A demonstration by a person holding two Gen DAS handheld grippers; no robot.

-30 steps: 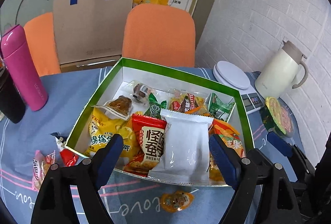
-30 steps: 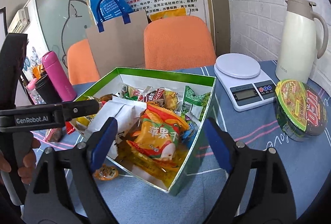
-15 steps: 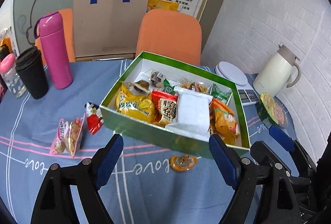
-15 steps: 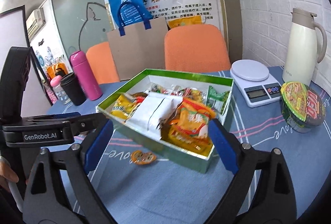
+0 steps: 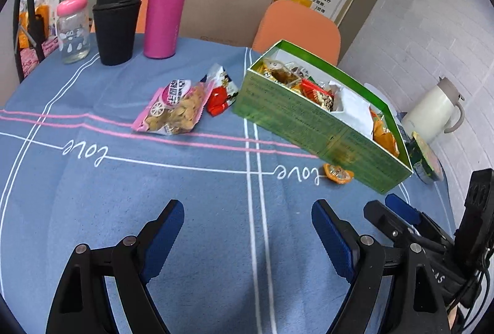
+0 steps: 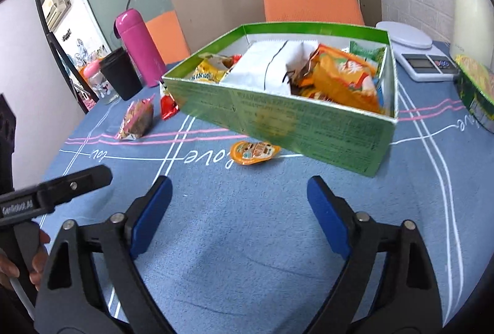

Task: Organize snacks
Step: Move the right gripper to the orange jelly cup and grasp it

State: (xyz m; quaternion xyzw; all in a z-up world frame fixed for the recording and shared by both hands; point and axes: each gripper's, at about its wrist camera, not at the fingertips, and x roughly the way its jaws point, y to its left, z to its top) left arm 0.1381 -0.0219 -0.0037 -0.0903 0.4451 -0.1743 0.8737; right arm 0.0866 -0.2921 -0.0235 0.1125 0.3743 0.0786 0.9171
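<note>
Snacks: three loose beside green box [image 6: 287, 121], both tools [image 5: 247, 229] [image 6: 237, 204] wide open, empty; next, grasp orange jelly cup [image 6: 253, 151].

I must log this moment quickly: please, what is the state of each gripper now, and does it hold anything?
Left gripper: open, holding nothing, above the blue tablecloth.
Right gripper: open, holding nothing, in front of the green snack box.
</note>
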